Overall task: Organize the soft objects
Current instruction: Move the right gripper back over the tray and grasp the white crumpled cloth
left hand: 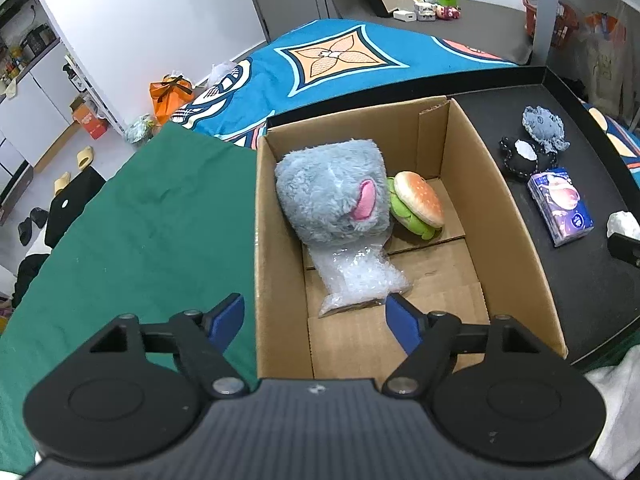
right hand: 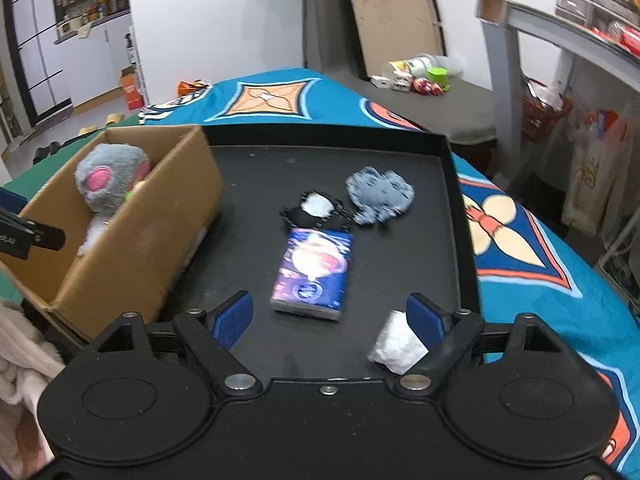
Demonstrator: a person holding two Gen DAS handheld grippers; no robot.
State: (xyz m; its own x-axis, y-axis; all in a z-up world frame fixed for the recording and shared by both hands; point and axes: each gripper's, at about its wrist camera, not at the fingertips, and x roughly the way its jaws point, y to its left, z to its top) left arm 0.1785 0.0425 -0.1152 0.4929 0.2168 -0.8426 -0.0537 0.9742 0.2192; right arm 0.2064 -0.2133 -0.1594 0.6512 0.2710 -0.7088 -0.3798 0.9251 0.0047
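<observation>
A cardboard box [left hand: 496, 216] holds a grey plush [left hand: 332, 192] with a pink ear, a burger plush [left hand: 418, 204] and a bubble-wrap bag [left hand: 360, 276]. My left gripper [left hand: 314, 320] is open and empty above the box's near end. On the black tray [right hand: 400, 144] lie a purple tissue pack [right hand: 314, 274], a black-and-white soft piece [right hand: 316, 212], a grey-blue knitted piece [right hand: 378, 192] and a white crumpled wad [right hand: 396, 342]. My right gripper [right hand: 330, 318] is open and empty, low over the tray; the wad touches its right finger [right hand: 424, 318].
The box [right hand: 140, 236] stands on the tray's left part. A green cloth [left hand: 140, 232] lies left of the box. A blue patterned blanket [right hand: 520, 240] surrounds the tray. A pale fluffy fabric [right hand: 20, 360] is at the near left. Shelving [right hand: 560, 40] stands at the right.
</observation>
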